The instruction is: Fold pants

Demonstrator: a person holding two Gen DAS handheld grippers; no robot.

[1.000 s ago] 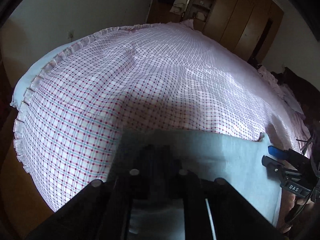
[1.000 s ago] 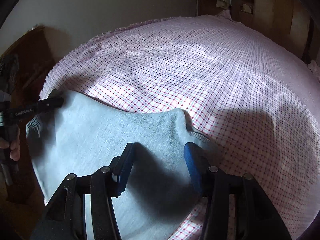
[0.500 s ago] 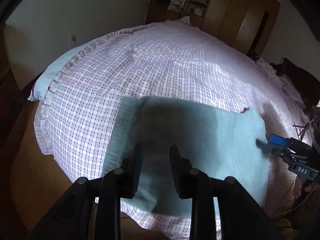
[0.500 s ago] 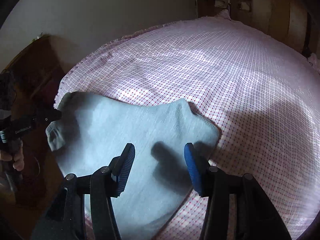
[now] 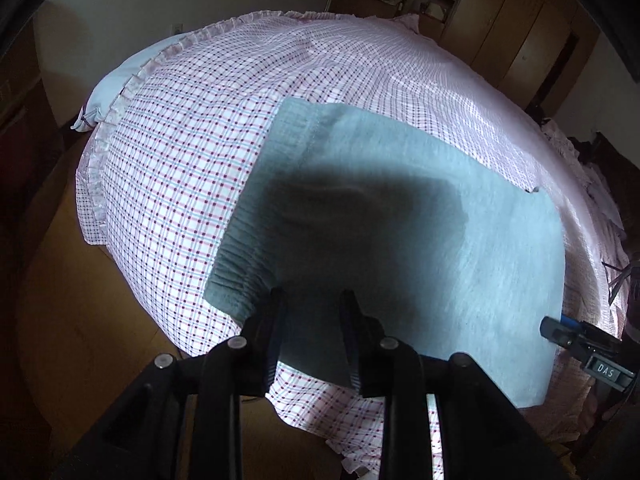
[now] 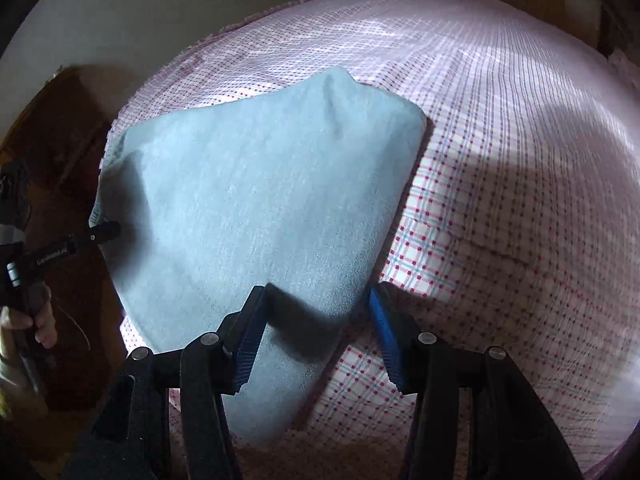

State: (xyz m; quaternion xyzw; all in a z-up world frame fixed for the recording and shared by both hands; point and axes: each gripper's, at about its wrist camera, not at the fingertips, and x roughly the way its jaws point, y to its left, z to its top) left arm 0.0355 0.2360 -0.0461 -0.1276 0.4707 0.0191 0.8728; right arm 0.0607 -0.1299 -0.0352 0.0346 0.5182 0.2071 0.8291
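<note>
The pants (image 5: 400, 232) are laid flat near the bed's (image 5: 168, 168) front edge and overhang it a little, so they could get dragged off or rucked up if a corner is snagged on the way back in. Both the left gripper (image 5: 312, 316) and right gripper (image 6: 316, 320) are held open and empty, with the near hem seen just past the jaws.

Pants (image 5: 400, 216) flat on bed (image 5: 180, 152), near front edge.
</note>
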